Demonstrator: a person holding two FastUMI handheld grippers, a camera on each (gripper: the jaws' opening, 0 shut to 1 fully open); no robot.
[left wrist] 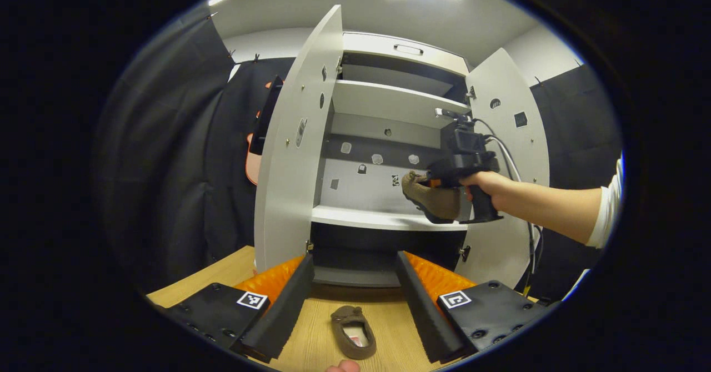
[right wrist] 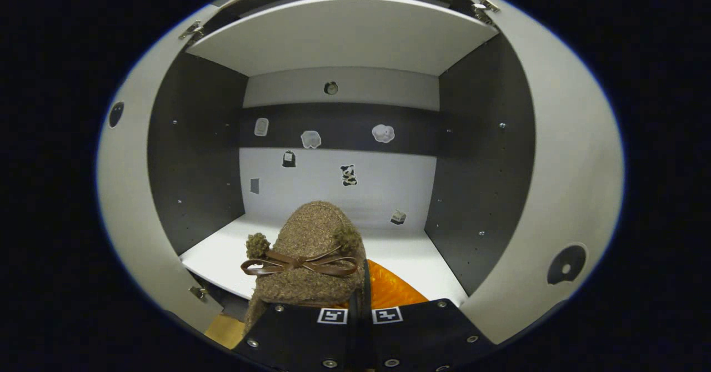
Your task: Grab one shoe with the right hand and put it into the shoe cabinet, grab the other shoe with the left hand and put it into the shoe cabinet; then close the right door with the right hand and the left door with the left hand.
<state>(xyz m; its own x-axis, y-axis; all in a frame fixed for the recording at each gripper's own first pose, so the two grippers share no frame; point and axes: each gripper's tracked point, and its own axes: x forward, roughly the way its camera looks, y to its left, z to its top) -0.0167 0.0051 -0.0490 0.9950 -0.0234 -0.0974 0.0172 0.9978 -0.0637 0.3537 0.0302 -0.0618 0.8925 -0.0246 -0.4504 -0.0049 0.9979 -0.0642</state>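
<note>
A brown fuzzy shoe (right wrist: 311, 250) with a bow hangs in front of the open shoe cabinet (right wrist: 344, 44), and my right gripper (right wrist: 360, 294) is shut on its side edge. In the left gripper view that shoe (left wrist: 434, 199) is just above the front right of the white middle shelf (left wrist: 361, 216), with the right gripper (left wrist: 439, 182) held by a person's hand. The other brown shoe (left wrist: 353, 332) lies on the wooden table (left wrist: 383, 316), toe towards the cabinet. My left gripper (left wrist: 355, 300) is open, with its fingers on either side of that shoe and above it.
Both cabinet doors stand wide open, the left door (left wrist: 294, 150) and the right door (left wrist: 508, 166). A higher shelf (left wrist: 389, 100) and a drawer sit above. Small stickers dot the back wall (right wrist: 333, 183). The right gripper's cable (left wrist: 511, 161) hangs beside the right door.
</note>
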